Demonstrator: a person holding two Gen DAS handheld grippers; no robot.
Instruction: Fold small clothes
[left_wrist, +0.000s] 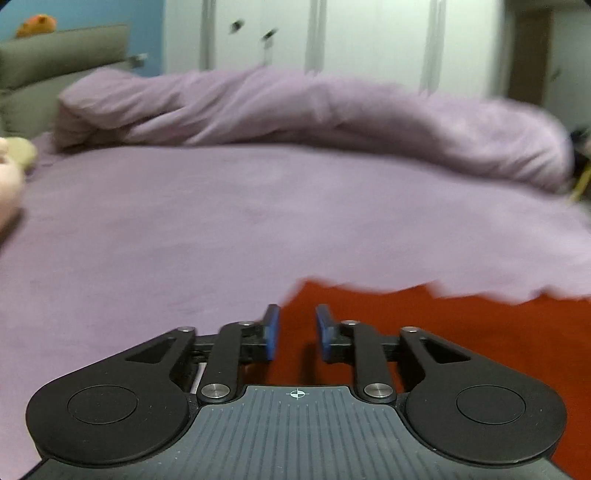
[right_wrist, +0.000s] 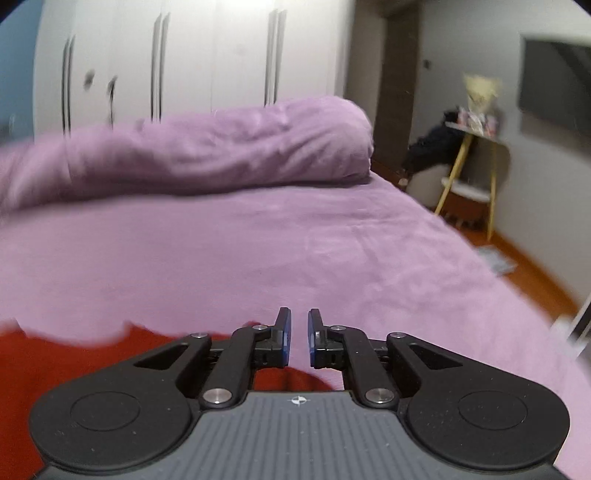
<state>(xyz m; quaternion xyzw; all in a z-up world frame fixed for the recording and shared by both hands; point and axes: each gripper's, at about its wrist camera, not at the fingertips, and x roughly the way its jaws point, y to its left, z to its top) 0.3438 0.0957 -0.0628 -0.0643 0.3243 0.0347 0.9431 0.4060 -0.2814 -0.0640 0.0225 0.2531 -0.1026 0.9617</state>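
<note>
Nearest to me, the left tool (left_wrist: 297, 332) hangs with its blue pads spread and nothing between them, over the near corner of a red garment (left_wrist: 461, 332) lying flat on the lilac bed (left_wrist: 221, 221). The right tool (right_wrist: 299, 339) shows a narrow gap, also empty, at the cloth's other edge (right_wrist: 74, 354). Both views are blurred. My worry: a hurried pinch could catch the bedsheet with the cloth, or miss the edge, leaving the fold crooked.
</note>
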